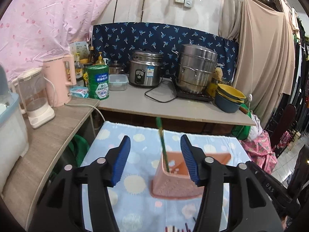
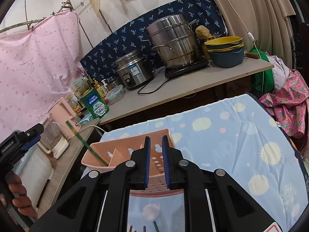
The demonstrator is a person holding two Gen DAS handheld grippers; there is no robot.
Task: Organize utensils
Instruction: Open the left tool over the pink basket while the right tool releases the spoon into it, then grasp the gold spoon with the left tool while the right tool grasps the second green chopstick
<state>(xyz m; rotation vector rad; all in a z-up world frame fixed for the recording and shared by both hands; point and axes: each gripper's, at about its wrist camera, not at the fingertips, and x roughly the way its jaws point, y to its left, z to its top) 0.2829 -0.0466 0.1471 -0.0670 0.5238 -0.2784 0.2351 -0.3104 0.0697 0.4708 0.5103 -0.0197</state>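
Observation:
A pink perforated utensil holder (image 1: 173, 183) stands on the blue patterned cloth (image 1: 135, 150). A green chopstick (image 1: 162, 141) leans in its left compartment. My left gripper (image 1: 155, 158) is open, its blue pads on either side above the holder, holding nothing. In the right wrist view the holder (image 2: 123, 150) sits just ahead with the green chopstick (image 2: 85, 143) slanting out to the left. My right gripper (image 2: 155, 160) is nearly shut with a narrow gap, its pads over the holder's near wall; I cannot tell whether it grips the wall. More utensil tips (image 2: 143, 229) show at the bottom edge.
A counter (image 1: 173, 108) behind holds a rice cooker (image 1: 144, 71), a steel steamer pot (image 1: 195, 69), stacked bowls (image 1: 229, 98) and a green tin (image 1: 98, 83). A side shelf (image 1: 48, 145) on the left carries a pink kettle (image 1: 58, 81) and a blender (image 1: 36, 96). Clothes hang at right.

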